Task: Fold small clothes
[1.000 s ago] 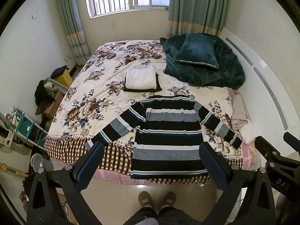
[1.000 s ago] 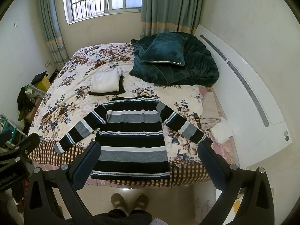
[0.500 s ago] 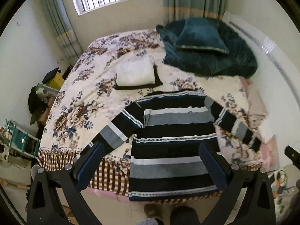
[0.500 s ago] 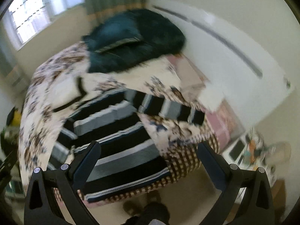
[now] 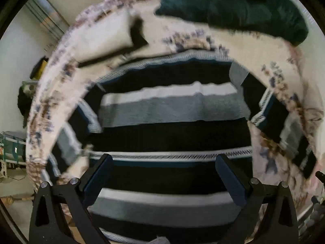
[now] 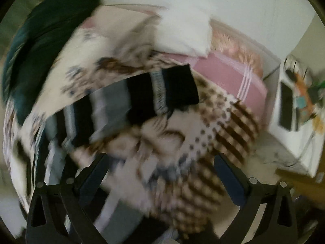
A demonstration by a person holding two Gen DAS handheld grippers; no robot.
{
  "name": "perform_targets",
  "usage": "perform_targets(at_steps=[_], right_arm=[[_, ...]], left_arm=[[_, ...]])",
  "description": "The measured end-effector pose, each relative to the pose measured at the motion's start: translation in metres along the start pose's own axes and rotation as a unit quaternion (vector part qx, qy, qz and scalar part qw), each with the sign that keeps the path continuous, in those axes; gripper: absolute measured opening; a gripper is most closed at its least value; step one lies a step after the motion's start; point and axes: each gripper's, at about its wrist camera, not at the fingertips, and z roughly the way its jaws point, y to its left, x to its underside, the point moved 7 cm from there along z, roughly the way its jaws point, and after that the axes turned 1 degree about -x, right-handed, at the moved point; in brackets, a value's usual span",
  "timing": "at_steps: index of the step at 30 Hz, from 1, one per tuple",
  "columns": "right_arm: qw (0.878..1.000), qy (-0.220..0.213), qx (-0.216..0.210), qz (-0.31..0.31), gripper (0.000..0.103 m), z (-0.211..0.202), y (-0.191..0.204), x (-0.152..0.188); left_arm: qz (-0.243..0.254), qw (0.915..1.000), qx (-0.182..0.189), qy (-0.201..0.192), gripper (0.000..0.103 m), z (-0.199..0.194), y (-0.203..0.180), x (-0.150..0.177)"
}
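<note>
- No text, label, brand, number or sign can be read in either wrist view; both are smeared by motion blur.
- The striped sweater (image 5: 172, 109) on the bed (image 5: 270, 156) carries only woven bands, no lettering that can be made out.
- The items on the white stand (image 6: 292, 122) past the bed's corner in the right wrist view are too blurred to show any print.

We see a black, grey and white striped knit sweater (image 5: 172, 109) on a cream floral bedspread (image 5: 203, 30) with brown checked border (image 6: 229, 122); dark teal plush blanket (image 5: 233, 6) behind.
</note>
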Motion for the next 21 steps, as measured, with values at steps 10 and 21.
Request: perform_targets(at_steps=[10,21], right_arm=[[0.965,-0.027,-0.101,0.24,0.085,0.127,-0.05,-0.06],[0.984,-0.107,-0.083,0.115,0.008,0.084,0.041,-0.092]], left_arm=[[-0.031,0.9976,-0.015,0.06,0.103,0.13,-0.035,-0.024],[-0.062,0.9972,0.025,0.032,0.103,0.144,-0.007,-0.041]])
